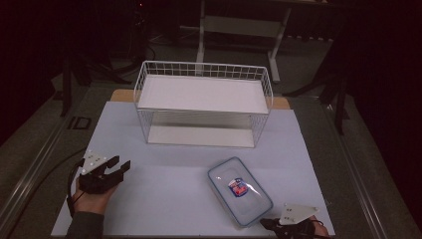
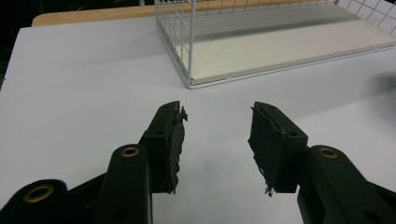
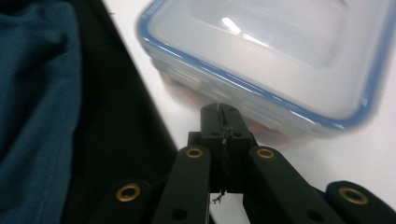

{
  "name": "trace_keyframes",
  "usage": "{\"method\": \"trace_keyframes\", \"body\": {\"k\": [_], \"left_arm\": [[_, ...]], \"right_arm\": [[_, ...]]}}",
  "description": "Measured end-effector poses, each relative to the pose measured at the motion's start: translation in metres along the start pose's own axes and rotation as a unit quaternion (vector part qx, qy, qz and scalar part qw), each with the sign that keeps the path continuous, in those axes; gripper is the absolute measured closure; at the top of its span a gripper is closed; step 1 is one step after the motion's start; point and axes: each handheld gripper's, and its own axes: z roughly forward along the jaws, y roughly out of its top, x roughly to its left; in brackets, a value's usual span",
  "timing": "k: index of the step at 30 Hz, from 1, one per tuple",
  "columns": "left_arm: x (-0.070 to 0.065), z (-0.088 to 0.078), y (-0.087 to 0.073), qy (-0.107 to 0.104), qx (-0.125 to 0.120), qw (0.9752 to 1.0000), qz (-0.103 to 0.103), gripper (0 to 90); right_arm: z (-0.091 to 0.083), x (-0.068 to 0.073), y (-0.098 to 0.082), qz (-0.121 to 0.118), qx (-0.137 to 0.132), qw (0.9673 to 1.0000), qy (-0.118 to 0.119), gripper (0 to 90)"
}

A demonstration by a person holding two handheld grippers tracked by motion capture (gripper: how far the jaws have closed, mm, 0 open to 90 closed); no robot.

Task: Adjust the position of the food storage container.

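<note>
One clear lidded container [image 1: 240, 191] with blue rim, lower right of centre in the high view. One white wire rack [image 1: 203, 103], two shelves, upper centre. Two hand-held grippers: left gripper [image 1: 115, 170] lower left, right gripper [image 1: 268, 224] at bottom right edge. One table [image 1: 169, 189].

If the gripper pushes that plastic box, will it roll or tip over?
Probably neither: the plastic box lies flat and low, so it should slide. Its smooth lid looks slippery. It seems light, with one small packet inside.
</note>
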Motion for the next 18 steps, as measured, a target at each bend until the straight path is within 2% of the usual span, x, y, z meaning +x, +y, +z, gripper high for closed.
{"method": "trace_keyframes", "body": {"k": [5, 11, 14, 16, 18], "left_arm": [[-0.001, 0.002, -0.001, -0.002, 0.004, 1.0000, 0.002, 53.3], [-0.002, 0.002, -0.001, -0.002, 0.006, 1.0000, 0.005, 53.3], [-0.001, 0.003, -0.001, -0.003, 0.007, 1.0000, 0.003, 53.3], [-0.002, 0.003, -0.001, -0.003, 0.007, 1.0000, 0.003, 53.3], [-0.002, 0.003, -0.001, -0.004, 0.007, 1.0000, 0.004, 53.3]], "right_arm": [[-0.002, -0.012, 0.000, 0.035, -0.021, 0.9989, -0.024, 89.5], [0.004, -0.028, 0.007, 0.066, -0.025, 0.9963, -0.049, 89.4], [0.006, -0.036, 0.010, 0.082, -0.027, 0.9943, -0.063, 88.7], [0.006, -0.039, 0.011, 0.087, -0.029, 0.9938, -0.063, 88.5], [0.008, -0.048, 0.012, 0.105, -0.031, 0.9911, -0.075, 88.6]]}}
